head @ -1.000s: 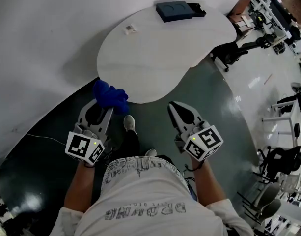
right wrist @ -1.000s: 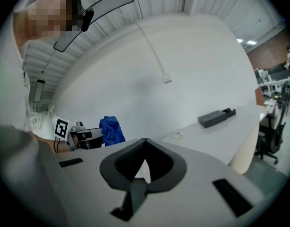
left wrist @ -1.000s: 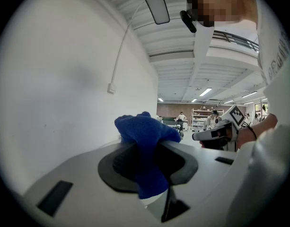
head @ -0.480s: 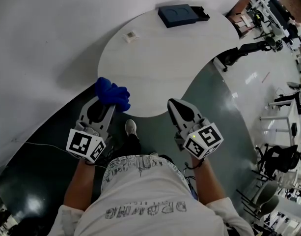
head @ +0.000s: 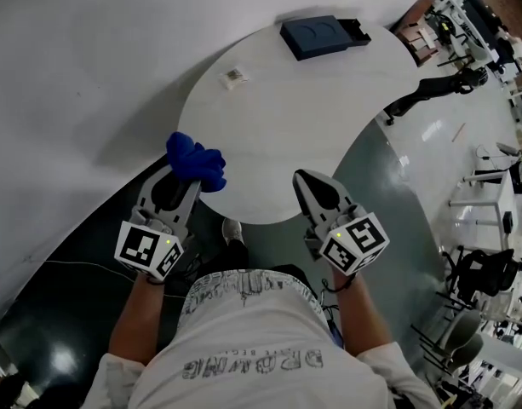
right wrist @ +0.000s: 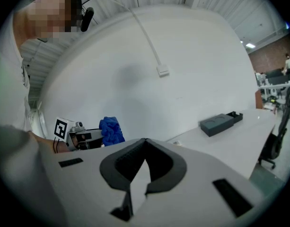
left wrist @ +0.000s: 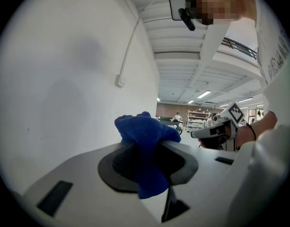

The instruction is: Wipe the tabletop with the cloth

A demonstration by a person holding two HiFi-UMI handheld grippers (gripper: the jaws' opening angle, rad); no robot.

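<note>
Left tongs [head: 186,182] clench the soft, light blue cloth [head: 196,162] by its bunched middle; right tongs [head: 301,178] pressed together, empty

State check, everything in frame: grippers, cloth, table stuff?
left gripper: shut on the blue cloth
right gripper: shut, empty
blue cloth: bunched, at the tabletop's near-left edge
tabletop: holds tray and packet, far side
dark tray: flat, recesses empty
small packet: lying flat
</note>
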